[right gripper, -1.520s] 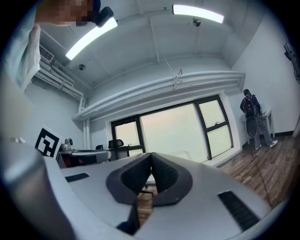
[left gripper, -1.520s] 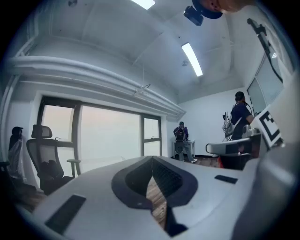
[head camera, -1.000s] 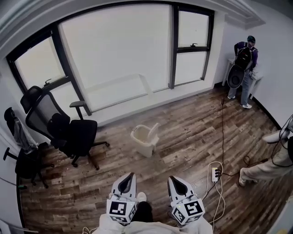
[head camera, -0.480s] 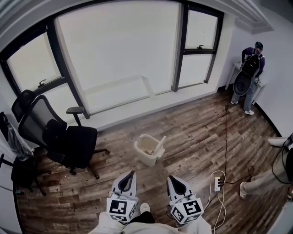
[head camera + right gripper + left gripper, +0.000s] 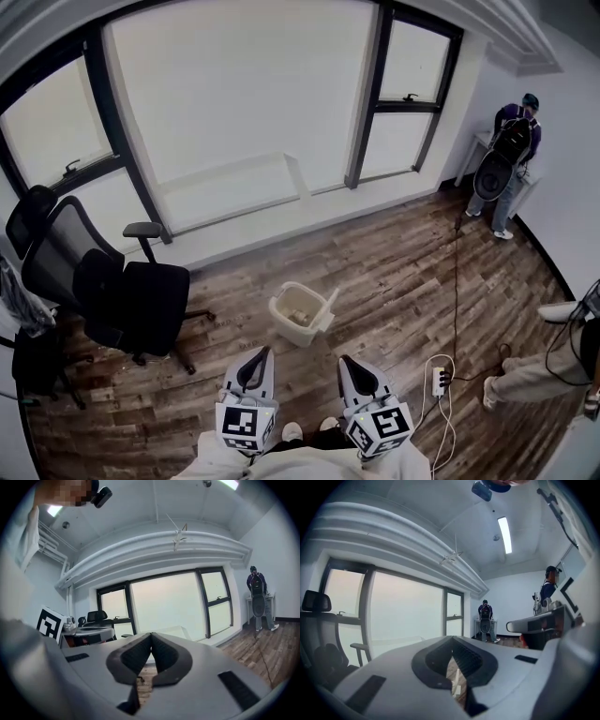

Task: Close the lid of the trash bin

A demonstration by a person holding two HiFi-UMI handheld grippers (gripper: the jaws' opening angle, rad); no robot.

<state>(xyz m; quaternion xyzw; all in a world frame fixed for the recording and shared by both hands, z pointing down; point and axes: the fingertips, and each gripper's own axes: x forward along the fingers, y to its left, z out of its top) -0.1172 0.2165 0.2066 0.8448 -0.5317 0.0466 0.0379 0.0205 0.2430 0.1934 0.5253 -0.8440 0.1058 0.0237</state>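
A small cream trash bin point(image 5: 298, 314) stands on the wooden floor in the middle of the head view, its lid point(image 5: 325, 311) tipped up at its right side and the inside showing. My left gripper point(image 5: 261, 353) and right gripper point(image 5: 345, 360) hang side by side below it, well short of the bin, both shut with nothing between their jaws. In the left gripper view the jaws point(image 5: 452, 640) meet at the tips. The right gripper view shows its jaws point(image 5: 151, 635) pressed together too. The bin is hidden in both gripper views.
A black office chair point(image 5: 122, 291) stands left of the bin. A white power strip point(image 5: 437, 377) with cables lies on the floor to the right. A person with a backpack point(image 5: 507, 159) stands at the far right corner; another person's legs point(image 5: 525, 375) show at the right edge.
The head view has drifted forward and a little left: the bin now sits slightly lower and closer to the grippers. Both grippers stay shut and held low.
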